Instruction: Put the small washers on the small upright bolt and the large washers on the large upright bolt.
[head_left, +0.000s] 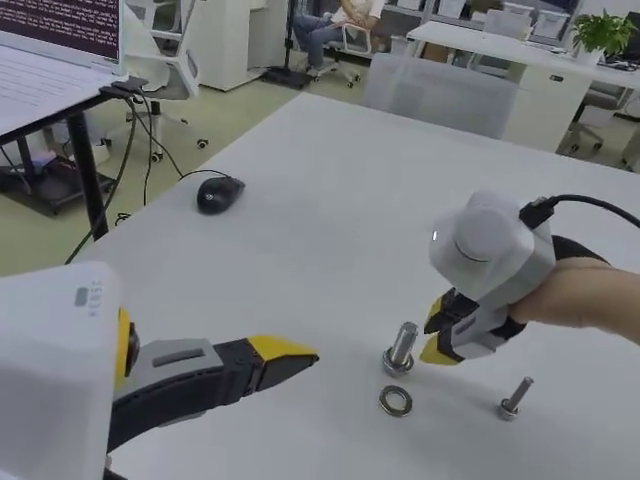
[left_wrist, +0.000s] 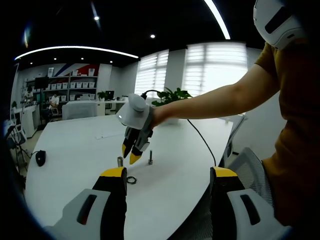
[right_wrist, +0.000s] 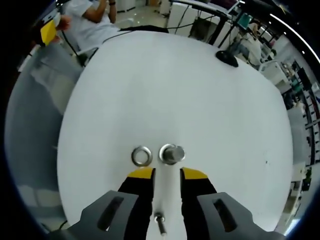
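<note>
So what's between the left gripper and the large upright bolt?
Only bare table, in the head view, between left gripper and large bolt; the washer lies aside.

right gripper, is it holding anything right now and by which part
Nothing. The right gripper has its jaws apart with nothing between the tips, just short of the large upright bolt. A washer lies flat on the table beside that bolt, untouched.

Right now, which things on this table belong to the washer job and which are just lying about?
Belongs to the job: large bolt, small bolt, washer lying flat by the large bolt, left gripper, right gripper.
Just lying about: mouse, laptop on the side desk.
</note>
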